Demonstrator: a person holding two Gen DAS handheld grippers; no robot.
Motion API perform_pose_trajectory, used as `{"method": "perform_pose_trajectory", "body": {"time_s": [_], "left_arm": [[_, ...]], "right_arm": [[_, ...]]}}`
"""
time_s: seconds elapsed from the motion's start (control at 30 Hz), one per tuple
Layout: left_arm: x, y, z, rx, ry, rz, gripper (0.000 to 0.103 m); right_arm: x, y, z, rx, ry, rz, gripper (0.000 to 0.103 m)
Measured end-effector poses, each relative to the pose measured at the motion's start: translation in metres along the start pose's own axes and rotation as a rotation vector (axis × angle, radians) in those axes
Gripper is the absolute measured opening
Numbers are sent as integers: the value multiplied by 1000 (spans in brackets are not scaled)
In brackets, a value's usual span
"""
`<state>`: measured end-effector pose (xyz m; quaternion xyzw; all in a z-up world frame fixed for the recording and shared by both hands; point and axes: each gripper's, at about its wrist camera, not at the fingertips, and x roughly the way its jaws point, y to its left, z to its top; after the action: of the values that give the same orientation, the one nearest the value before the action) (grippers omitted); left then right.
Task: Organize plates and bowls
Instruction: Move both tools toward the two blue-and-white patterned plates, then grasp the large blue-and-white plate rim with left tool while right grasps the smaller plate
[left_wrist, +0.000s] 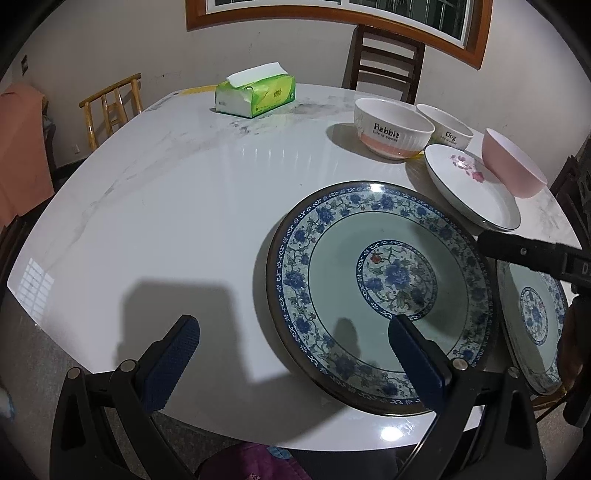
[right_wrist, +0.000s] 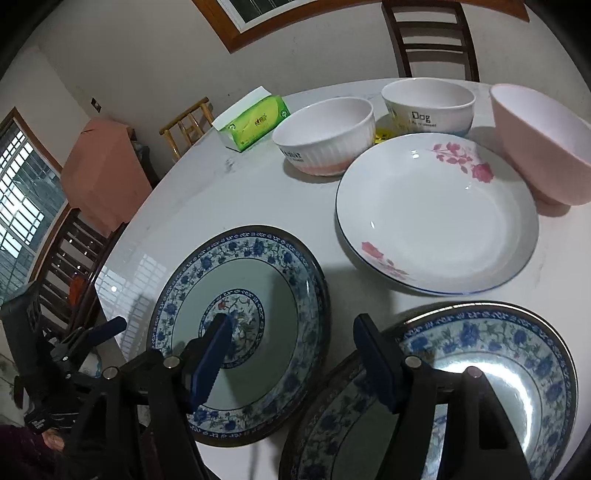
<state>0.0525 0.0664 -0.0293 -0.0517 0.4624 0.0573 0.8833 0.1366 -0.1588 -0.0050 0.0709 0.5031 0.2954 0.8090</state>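
Note:
Two blue-flowered plates lie side by side near the table's front edge, the left one (left_wrist: 380, 291) (right_wrist: 240, 332) and the right one (left_wrist: 532, 314) (right_wrist: 480, 369). My left gripper (left_wrist: 295, 343) is open, its right finger above the left plate's near rim. My right gripper (right_wrist: 291, 343) is open over the gap between the two plates, with nothing pressed between its pads. Behind them are a white rose plate (right_wrist: 436, 218), a Rabbit bowl (right_wrist: 325, 136), a Dog bowl (right_wrist: 428, 107) and a pink bowl (right_wrist: 543, 147).
A green tissue pack (left_wrist: 255, 94) lies at the far side of the white table (left_wrist: 166, 203). A dark chair (left_wrist: 384, 59) stands behind the table and a bamboo chair (left_wrist: 110, 107) at its left. The bowls crowd the back right.

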Motion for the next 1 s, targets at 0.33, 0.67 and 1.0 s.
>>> {"method": "perform_pose_trajectory", "body": {"time_s": [0.33,0.67,1.0], "left_arm": [[21,-1,-2,5,68,-1,67],[23,-1,2,-9,49,-30,41],[27,28,14,-88,48,-56,27]], "right_arm": [[20,4,10,-13,75,9,70],[40,-4,18,28,143,-17,20],[50,4,21,77,146,31,15]]}}
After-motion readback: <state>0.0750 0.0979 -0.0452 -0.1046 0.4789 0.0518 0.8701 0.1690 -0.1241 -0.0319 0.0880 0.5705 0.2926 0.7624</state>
